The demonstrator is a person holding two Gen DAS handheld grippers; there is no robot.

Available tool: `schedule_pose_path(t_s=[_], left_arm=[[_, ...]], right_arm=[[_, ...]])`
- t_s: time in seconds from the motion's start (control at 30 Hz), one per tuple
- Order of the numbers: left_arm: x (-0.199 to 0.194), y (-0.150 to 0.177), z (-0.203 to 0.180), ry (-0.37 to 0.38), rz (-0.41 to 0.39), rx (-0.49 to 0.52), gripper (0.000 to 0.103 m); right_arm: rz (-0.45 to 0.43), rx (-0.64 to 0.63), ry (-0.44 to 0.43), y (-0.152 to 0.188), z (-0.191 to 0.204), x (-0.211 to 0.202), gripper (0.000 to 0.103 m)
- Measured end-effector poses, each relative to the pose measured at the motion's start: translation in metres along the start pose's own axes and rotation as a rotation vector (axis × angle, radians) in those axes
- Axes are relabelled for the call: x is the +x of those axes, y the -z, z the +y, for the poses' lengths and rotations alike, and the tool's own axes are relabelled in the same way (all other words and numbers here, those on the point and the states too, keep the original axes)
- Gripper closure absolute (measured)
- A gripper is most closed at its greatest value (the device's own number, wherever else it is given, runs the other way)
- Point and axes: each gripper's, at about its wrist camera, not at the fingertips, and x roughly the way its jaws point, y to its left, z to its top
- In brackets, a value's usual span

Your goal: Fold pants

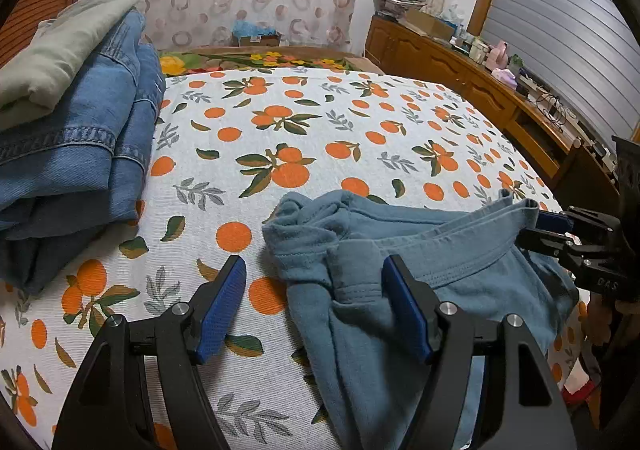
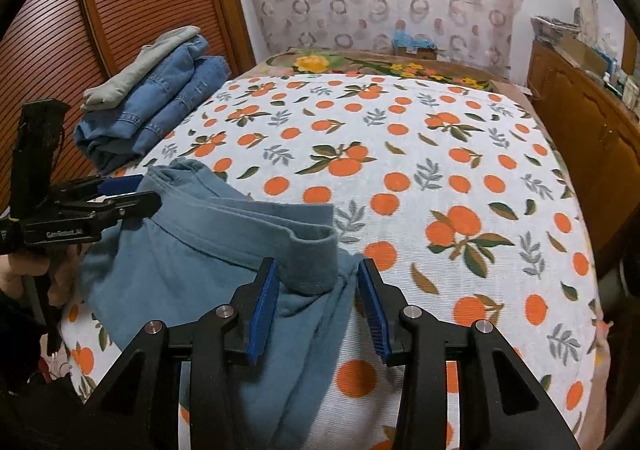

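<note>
Blue-grey pants (image 1: 440, 250) lie crumpled at the near edge of the bed, waistband towards the far side. In the left wrist view my left gripper (image 1: 314, 302) stands wide open over the waistband's left end, with bunched cloth between its blue pads and nothing pinched. My right gripper (image 1: 548, 230) shows at the waistband's right end. In the right wrist view the pants (image 2: 200, 250) spread to the left. My right gripper (image 2: 318, 306) straddles a turned-up waistband corner (image 2: 316, 262). Its left pad (image 2: 266, 302) touches the cloth and the right one stands apart. My left gripper (image 2: 136, 192) sits at the far corner.
A stack of folded jeans (image 1: 80, 138) with a grey-green garment on top sits at the bed's left side, seen also as the jeans stack (image 2: 160, 102). The orange-print sheet (image 1: 320, 130) covers the bed. A wooden sideboard (image 1: 480, 86) with clutter runs along the right.
</note>
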Motion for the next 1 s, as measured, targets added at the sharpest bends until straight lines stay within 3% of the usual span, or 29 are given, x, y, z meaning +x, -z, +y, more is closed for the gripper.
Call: schedule_pose_path(t_s=[0.03, 0.23, 0.33, 0.5, 0.83, 1.0], left_arm=[[0.001, 0.000, -0.001, 0.002, 0.001, -0.001, 0.031], [0.002, 0.001, 0.000, 0.020, 0.004, -0.010, 0.031], [0.003, 0.000, -0.001, 0.053, 0.006, -0.005, 0.041], [0.005, -0.004, -0.002, 0.087, 0.015, -0.013, 0.049], [0.003, -0.005, -0.011, 0.125, 0.006, -0.004, 0.079], [-0.003, -0.004, -0.015, 0.106, -0.013, 0.007, 0.081]], right_arm=[[0.003, 0.002, 0.005, 0.000, 0.000, 0.000, 0.054], [0.015, 0.021, 0.006, 0.003, -0.004, 0.005, 0.052], [0.012, 0.009, 0.011, 0.002, -0.002, 0.007, 0.052], [0.010, -0.011, -0.007, 0.002, 0.001, 0.010, 0.052], [0.005, 0.000, -0.071, 0.001, -0.005, 0.012, 0.079], [0.005, -0.004, -0.084, 0.002, -0.002, 0.013, 0.084]])
